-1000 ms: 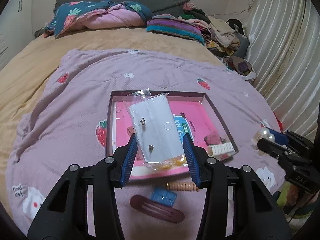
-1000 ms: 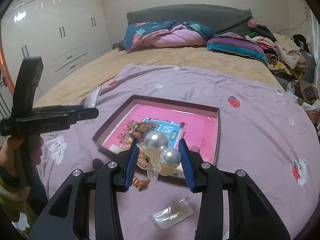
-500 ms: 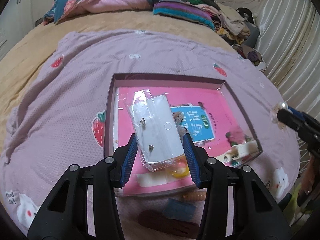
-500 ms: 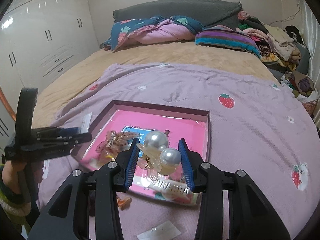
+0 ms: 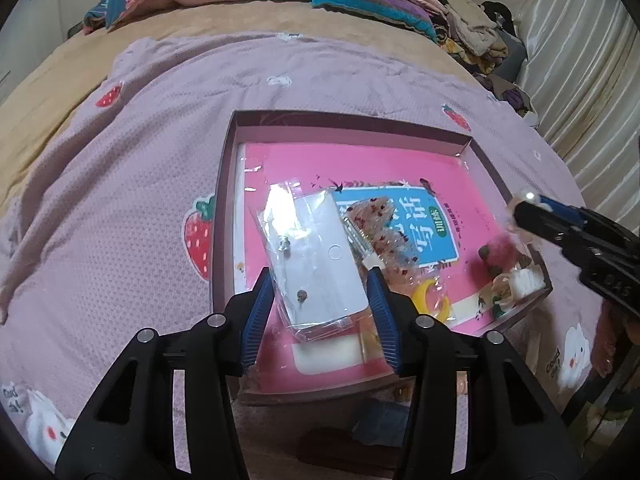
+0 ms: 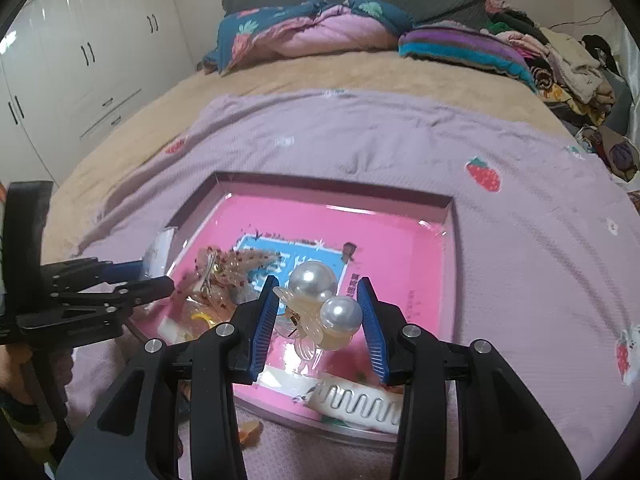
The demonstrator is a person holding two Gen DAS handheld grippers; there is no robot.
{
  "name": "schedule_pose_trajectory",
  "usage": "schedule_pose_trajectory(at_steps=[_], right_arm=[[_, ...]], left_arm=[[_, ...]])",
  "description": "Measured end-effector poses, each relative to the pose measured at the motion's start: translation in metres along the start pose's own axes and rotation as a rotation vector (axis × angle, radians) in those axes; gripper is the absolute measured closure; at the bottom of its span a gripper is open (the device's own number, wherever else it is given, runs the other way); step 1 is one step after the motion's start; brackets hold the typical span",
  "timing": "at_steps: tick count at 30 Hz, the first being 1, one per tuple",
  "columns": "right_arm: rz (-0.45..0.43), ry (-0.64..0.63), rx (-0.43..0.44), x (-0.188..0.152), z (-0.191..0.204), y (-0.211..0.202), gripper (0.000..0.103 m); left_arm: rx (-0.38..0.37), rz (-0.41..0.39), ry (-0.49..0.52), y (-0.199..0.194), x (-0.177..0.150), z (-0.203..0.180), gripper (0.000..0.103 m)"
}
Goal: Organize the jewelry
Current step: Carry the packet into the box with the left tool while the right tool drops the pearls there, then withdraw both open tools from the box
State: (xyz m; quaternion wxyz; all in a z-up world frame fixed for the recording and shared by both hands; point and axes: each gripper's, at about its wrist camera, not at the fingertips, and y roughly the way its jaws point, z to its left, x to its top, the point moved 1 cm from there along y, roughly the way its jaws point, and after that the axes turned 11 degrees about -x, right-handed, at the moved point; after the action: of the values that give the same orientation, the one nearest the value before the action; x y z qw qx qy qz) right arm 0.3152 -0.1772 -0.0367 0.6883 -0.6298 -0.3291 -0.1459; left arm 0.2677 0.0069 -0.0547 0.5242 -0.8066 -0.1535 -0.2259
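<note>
Left wrist view: the left gripper (image 5: 318, 312) sits low in the centre of the frame, tilted steeply down over the near left part of the pink-lined tray (image 5: 344, 120). Between its blue pads lies a clear bag with a white earring card (image 5: 316, 264) and two studs. The jaws are opening, and the bag now seems to sit loose between them rather than pinched, its lower end just above the tray floor. To do this release well, the jaws should spread until both pads are clear of the plastic, then lift straight back so the bag does not drag out. A glittery hair clip (image 5: 380, 228) and a yellow ring (image 5: 430, 300) lie just beside the bag to the right, so it may settle partly over them. At the right edge the right gripper (image 5: 528, 210) reaches in over the tray's right rim.

Right wrist view: the right gripper (image 6: 316, 316) is at lower centre, angled down over the tray's (image 6: 332, 184) near edge and clamped on a pearl claw clip (image 6: 320, 308), which hangs above the pink lining. A white comb (image 6: 360, 400) lies just below it at the near rim; the clip would be better set on bare lining beyond it. The left gripper (image 6: 160, 276) enters from the left edge, bag end visible at its tips, over the tray's left side.
</note>
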Motion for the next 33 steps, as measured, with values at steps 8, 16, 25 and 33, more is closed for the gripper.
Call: schedule_pose_trajectory(at_steps=[8, 16, 25, 33], right_arm=[[0.059, -0.025, 0.013, -0.009, 0.015, 0.027, 0.064], [0.107, -0.032, 0.026, -0.018, 0.028, 0.040, 0.063], [0.070, -0.021, 0.035, -0.016, 0.030, 0.022, 0.046], [-0.050, -0.003, 0.016, -0.010, 0.021, -0.032, 0.020]], left_arm=[[-0.001, -0.004, -0.018, -0.008, -0.008, 0.012, 0.050], [0.000, -0.024, -0.021, -0.025, -0.016, 0.014, 0.045], [0.010, -0.057, -0.035, -0.046, -0.019, 0.014, 0.044], [0.025, -0.103, -0.031, -0.070, -0.021, 0.004, 0.032]])
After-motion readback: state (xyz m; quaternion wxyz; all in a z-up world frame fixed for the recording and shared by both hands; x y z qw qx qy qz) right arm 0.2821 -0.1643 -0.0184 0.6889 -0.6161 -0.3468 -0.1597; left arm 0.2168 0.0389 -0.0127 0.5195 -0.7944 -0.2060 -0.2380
